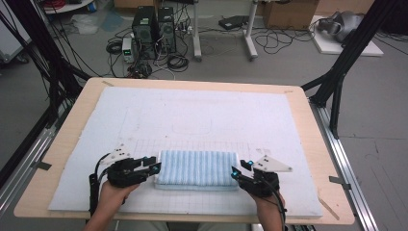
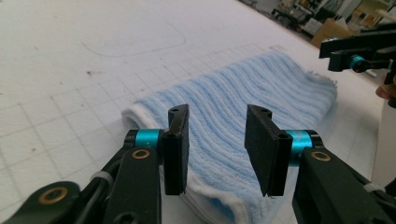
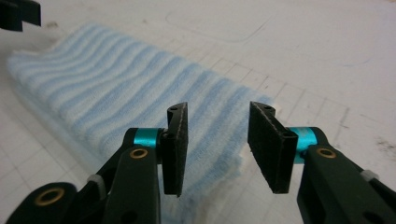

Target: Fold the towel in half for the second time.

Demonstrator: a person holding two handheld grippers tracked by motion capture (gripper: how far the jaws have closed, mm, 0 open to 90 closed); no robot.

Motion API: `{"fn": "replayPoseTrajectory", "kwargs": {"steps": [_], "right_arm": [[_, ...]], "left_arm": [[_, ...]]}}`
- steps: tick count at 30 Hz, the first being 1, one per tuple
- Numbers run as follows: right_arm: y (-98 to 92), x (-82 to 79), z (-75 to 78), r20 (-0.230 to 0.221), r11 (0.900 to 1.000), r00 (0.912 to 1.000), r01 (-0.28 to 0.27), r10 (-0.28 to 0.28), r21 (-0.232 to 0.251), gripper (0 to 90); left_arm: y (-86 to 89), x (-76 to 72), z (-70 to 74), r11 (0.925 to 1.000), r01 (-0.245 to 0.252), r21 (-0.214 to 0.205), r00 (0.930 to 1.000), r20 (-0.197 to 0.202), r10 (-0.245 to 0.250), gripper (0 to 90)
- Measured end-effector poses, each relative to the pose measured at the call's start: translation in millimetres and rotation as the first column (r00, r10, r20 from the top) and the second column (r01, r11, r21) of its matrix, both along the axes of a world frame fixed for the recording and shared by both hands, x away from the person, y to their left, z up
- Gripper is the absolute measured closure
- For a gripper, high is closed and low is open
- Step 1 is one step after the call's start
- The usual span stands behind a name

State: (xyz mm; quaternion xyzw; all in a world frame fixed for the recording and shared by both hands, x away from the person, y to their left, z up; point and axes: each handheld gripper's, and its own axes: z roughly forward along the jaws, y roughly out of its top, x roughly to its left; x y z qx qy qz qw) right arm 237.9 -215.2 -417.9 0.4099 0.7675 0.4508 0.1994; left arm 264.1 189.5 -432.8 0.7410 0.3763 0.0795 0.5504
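Folded blue-and-white striped terry towel (image 1: 197,168) lies at 6 o'clock on the white counter mat (image 1: 202,115); your left tongs (image 1: 155,167) and right tongs (image 1: 236,172) flank its ends, both part-open, gripping nothing.

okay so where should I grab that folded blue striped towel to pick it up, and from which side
Probably by its two short ends. The folded towel lies flat on the white mat, long side across the table, its layered edges showing at the ends. The left gripper and right gripper already sit open at those ends, so come in level from each side and pinch the whole stack.
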Motion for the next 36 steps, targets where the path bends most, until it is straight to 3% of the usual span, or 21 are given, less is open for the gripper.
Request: {"fn": "replayPoseTrajectory", "kwargs": {"steps": [6,9,15,18,21,24,27,30,33,35,36], "right_arm": [[19.3,10.2,-14.8,-0.066,0.9959,0.9974,-0.034,0.028,-0.083,59.8],[22.4,8.3,-20.7,-0.088,0.9876,0.9953,-0.054,0.041,-0.147,59.8],[18.0,1.3,-23.4,-0.094,0.9796,0.9931,-0.086,0.070,-0.182,58.0],[15.2,-1.7,-24.2,-0.087,0.9793,0.9933,-0.091,0.076,-0.181,57.8],[11.8,-3.4,-24.5,-0.085,0.9850,0.9933,-0.090,0.078,-0.148,55.3],[6.4,-5.0,-19.6,-0.055,0.9912,0.9953,-0.085,0.079,-0.102,51.7],[-1.4,-4.7,-12.4,-0.016,0.9962,0.9977,-0.067,0.066,-0.056,47.7],[-10.4,-3.7,-3.9,0.008,0.9986,0.9994,-0.034,0.035,-0.040,41.0],[-20.9,-0.4,3.8,0.029,0.9995,0.9995,0.011,-0.010,-0.028,30.5],[-29.1,2.7,8.1,0.037,0.9989,0.9983,0.045,-0.045,-0.016,24.9],[-32.8,3.9,10.0,0.034,0.9980,0.9975,0.063,-0.062,-0.004,22.2]], "left_arm": [[-14.7,0.8,-8.9,0.9970,0.031,0.070,0.9986,-0.046,-0.028,63.2],[-17.7,0.1,-12.6,0.9906,0.031,0.133,0.9978,-0.062,-0.023,64.5],[-19.4,-3.8,-15.2,0.9793,0.028,0.201,0.9974,-0.070,-0.015,68.6],[-17.6,-5.4,-16.1,0.9793,0.028,0.200,0.9977,-0.066,-0.015,70.4],[-13.8,-5.9,-15.9,0.9832,0.023,0.181,0.9981,-0.060,-0.012,69.3],[-6.6,-4.2,-12.9,0.9910,-0.004,0.134,0.9999,-0.016,0.006,59.4],[4.9,-1.1,-7.2,0.9980,-0.054,0.033,0.9985,0.014,0.053,51.5],[17.9,1.8,-0.1,0.9942,-0.101,-0.038,0.9943,0.032,0.102,46.3],[30.1,4.0,5.3,0.9849,-0.150,-0.085,0.9869,0.046,0.155,36.3],[36.9,4.7,8.3,0.9780,-0.185,-0.097,0.9802,0.054,0.190,28.0],[39.3,5.0,9.7,0.9756,-0.204,-0.081,0.9751,0.071,0.210,21.3]]}}
